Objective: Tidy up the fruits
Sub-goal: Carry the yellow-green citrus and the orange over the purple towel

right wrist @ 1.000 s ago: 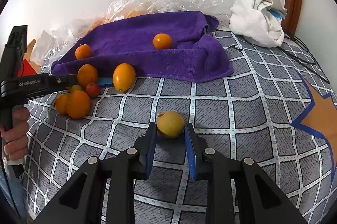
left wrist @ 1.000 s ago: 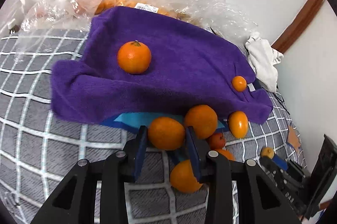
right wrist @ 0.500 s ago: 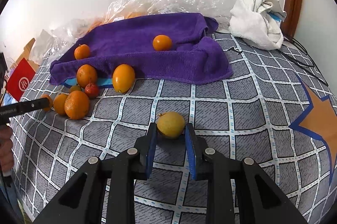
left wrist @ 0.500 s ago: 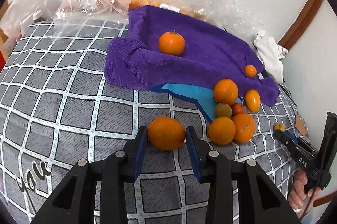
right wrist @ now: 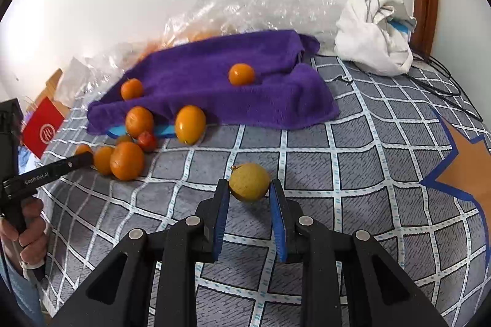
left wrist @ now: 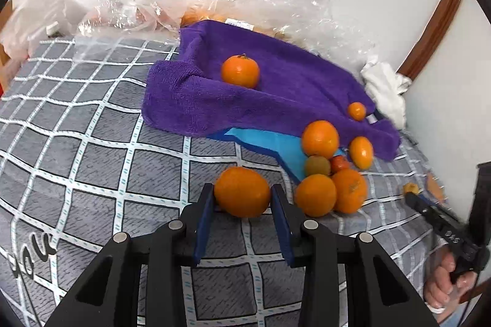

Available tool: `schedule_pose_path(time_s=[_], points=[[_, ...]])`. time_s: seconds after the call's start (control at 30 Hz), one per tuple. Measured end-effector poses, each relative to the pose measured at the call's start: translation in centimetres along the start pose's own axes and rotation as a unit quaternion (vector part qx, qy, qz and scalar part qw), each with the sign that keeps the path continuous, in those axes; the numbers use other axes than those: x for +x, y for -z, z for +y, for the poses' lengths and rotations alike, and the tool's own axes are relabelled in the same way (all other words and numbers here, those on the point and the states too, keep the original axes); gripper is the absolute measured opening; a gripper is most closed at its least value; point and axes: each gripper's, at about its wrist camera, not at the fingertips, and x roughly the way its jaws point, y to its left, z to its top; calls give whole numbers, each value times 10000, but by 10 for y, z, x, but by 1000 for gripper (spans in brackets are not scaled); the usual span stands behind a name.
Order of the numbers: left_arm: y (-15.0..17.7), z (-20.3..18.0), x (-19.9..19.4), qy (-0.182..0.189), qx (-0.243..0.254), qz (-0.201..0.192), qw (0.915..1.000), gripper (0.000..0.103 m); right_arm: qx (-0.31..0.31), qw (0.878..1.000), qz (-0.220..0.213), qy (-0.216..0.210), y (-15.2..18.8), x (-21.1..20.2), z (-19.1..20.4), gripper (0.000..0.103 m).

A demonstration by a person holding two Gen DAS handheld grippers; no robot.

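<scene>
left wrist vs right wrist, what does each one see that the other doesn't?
Left wrist only: the left gripper with its jaws shut on an orange, seen close, and black lettering printed on the bedcover.

Right wrist only: the right gripper with its jaws shut on a yellow fruit seen clearly, a red box, black cables, and an orange star patch on the cover.

Both: the purple towel with two oranges on it, the fruit cluster at its edge, clear plastic bags, the white cloth, the checked bedcover.
</scene>
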Motion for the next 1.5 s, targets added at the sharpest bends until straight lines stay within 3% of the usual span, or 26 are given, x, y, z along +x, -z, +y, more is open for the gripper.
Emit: schedule_pose_path(time_s=[0.5, 0.6, 0.83, 1.03, 1.2, 1.5], points=[[3, -9, -29, 174, 157, -611, 9979, 35, 89, 9999, -59, -95, -1, -3, -3, 26], [-1, -11, -42, 118, 179, -791, 9966, 35, 266, 9987, -102, -425, -6, -13, 0, 26], [-37, -25, -75, 145, 346, -1036, 9939, 35, -401, 9962, -763, -86, -60, -52, 31, 26], [-80, -34, -79, -18, 397, -1270, 9911, 35, -538, 9931, -1017, 222, -115, -46, 34, 26], [-102, -36, -62, -156, 295, -1226, 9919, 35, -267, 9957, -843, 261, -142, -14, 19, 26], [-113, -45, -5, -27, 193, -690, 9974, 35, -135, 9996, 17, 231, -124, 56, -2, 26]])
